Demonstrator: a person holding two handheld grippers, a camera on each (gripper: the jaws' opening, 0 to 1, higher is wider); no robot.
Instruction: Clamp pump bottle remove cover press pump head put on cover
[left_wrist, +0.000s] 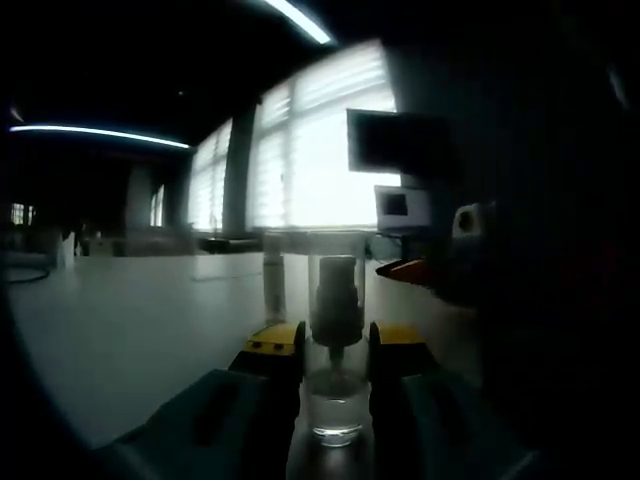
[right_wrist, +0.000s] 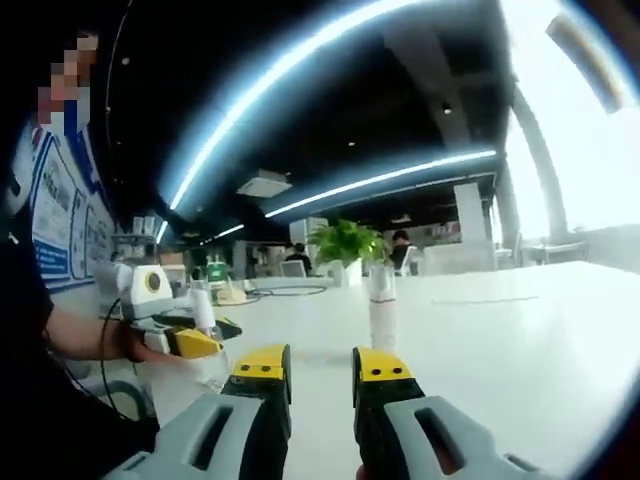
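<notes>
A clear pump bottle (left_wrist: 336, 400) stands upright on the white desk (left_wrist: 130, 330), its transparent base holding a little clear liquid. Its grey pump head (left_wrist: 337, 300) rises above the glass body, ribbed collar below and nozzle block on top. The bottle sits between the yellow-tipped jaws of the left claw (left_wrist: 336, 345), which close against its sides. A clear cover (right_wrist: 381, 305), a tall cylindrical tube, stands upright on the desk well apart from the bottle, ahead of the right claw (right_wrist: 321, 368). In the right gripper view the bottle (right_wrist: 207, 345) appears pale and small, clamped in the left claw (right_wrist: 195, 342).
</notes>
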